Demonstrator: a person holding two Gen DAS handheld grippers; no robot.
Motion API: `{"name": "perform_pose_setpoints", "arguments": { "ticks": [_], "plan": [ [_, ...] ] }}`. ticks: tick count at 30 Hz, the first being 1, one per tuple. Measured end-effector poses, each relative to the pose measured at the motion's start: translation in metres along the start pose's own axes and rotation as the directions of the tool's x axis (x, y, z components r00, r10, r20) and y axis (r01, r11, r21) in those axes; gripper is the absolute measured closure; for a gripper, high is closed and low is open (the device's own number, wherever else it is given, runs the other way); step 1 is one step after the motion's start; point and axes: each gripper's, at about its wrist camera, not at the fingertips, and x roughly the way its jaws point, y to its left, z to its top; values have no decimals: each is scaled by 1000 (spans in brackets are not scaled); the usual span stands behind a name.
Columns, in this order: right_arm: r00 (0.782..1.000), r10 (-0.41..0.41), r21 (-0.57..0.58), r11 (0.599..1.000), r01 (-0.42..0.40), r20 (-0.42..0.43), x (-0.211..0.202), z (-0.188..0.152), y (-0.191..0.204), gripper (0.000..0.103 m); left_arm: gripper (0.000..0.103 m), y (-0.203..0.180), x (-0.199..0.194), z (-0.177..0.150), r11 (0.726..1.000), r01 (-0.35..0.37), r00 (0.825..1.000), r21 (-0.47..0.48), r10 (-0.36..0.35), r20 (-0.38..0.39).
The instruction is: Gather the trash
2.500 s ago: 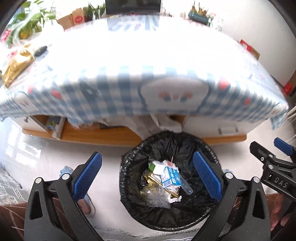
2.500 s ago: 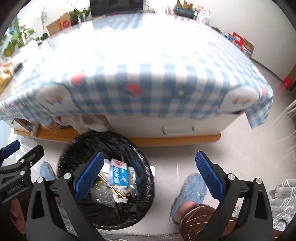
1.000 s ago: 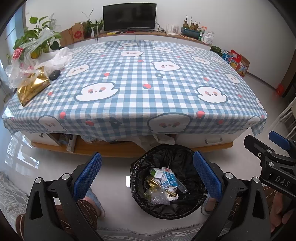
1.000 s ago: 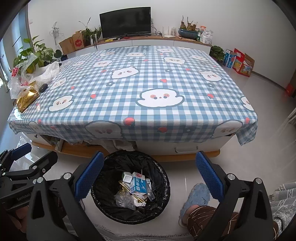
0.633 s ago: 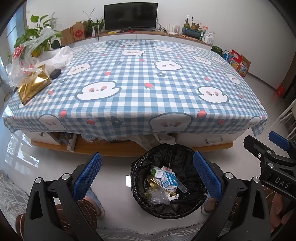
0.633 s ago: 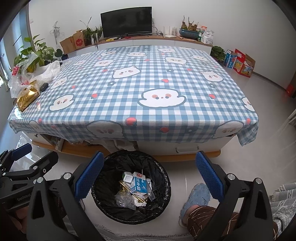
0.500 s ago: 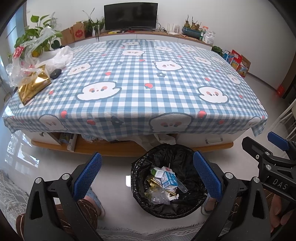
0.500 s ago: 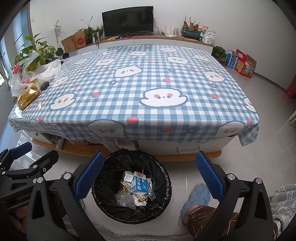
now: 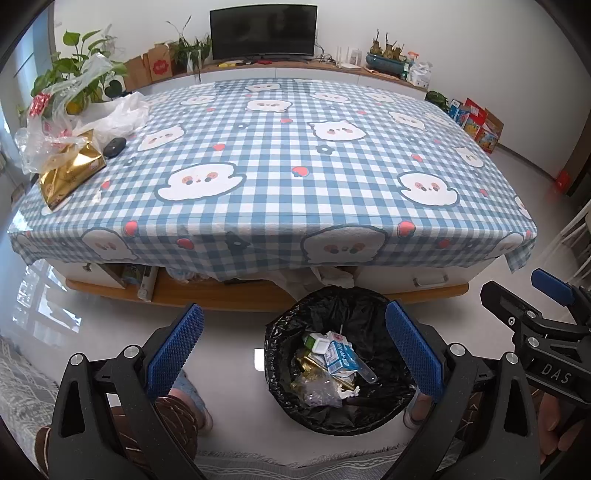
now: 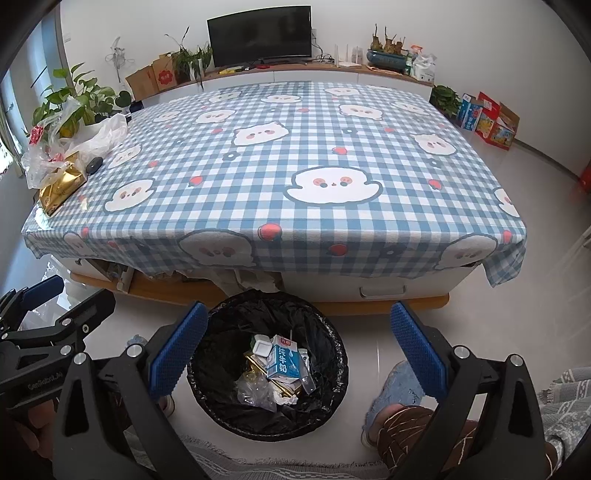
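Trash [image 10: 275,373] fills one bin [image 10: 332,398]; two tools [image 9: 291,345] [image 10: 295,341] gape wide, empty.

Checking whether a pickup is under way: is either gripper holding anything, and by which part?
Nothing is held. The left gripper and the right gripper are both open and empty above the trash bin.

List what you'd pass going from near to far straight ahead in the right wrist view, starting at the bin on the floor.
trash bin → milk carton inside it → checked tablecloth on the table → white cabinet → television by the wall.
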Motion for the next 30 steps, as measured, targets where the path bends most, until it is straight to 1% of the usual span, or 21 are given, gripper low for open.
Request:
{"name": "perform_pose_setpoints", "arguments": {
  "ticks": [12, 16, 30],
  "plan": [
    [1000, -19, -3, 1000, 19, 0, 2, -1, -4, 8, 6, -1, 1, 1, 1000, -5, 1000, 3, 5, -5],
    [1000, -19, -5, 1000, 19, 1, 2, -1, -4, 8, 6, 0, 3, 2, 1000, -24, 1000, -8, 24, -9],
    [1000, -19, -4, 1000, 19, -1, 2, -1, -4, 8, 6, -4, 3, 3, 1000, -28, 1000, 7, 28, -4]
  ]
}}
